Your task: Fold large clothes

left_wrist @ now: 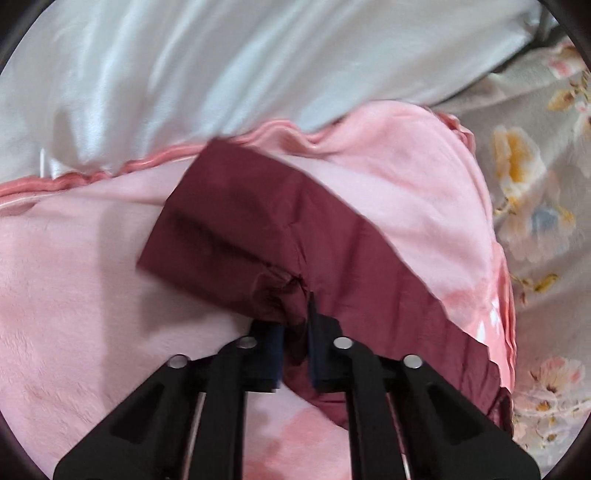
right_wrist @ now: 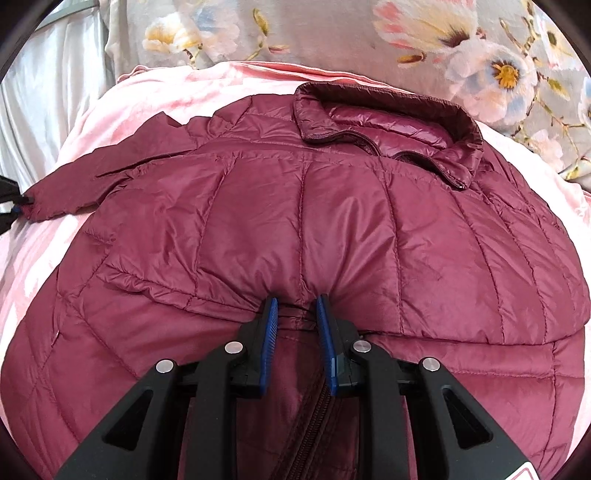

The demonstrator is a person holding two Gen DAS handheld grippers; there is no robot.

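Note:
A maroon quilted puffer jacket [right_wrist: 295, 206] lies front up on a pink blanket [right_wrist: 155, 92], collar [right_wrist: 388, 122] at the far side. My right gripper [right_wrist: 297, 306] is shut on a fold of the jacket's front, by the zipper [right_wrist: 314, 417]. One sleeve [right_wrist: 92, 177] stretches out to the left, where my left gripper [right_wrist: 7, 201] pinches its cuff at the frame edge. In the left wrist view my left gripper [left_wrist: 295, 325] is shut on the bunched sleeve [left_wrist: 258, 229], which runs away over the blanket [left_wrist: 74, 277].
A grey floral bedsheet [right_wrist: 332, 33] lies beyond the blanket and shows at the right in the left wrist view [left_wrist: 535, 177]. A shiny white satin cover [left_wrist: 221, 59] lies past the blanket's ruffled edge [left_wrist: 110, 171], also at the left in the right wrist view [right_wrist: 48, 81].

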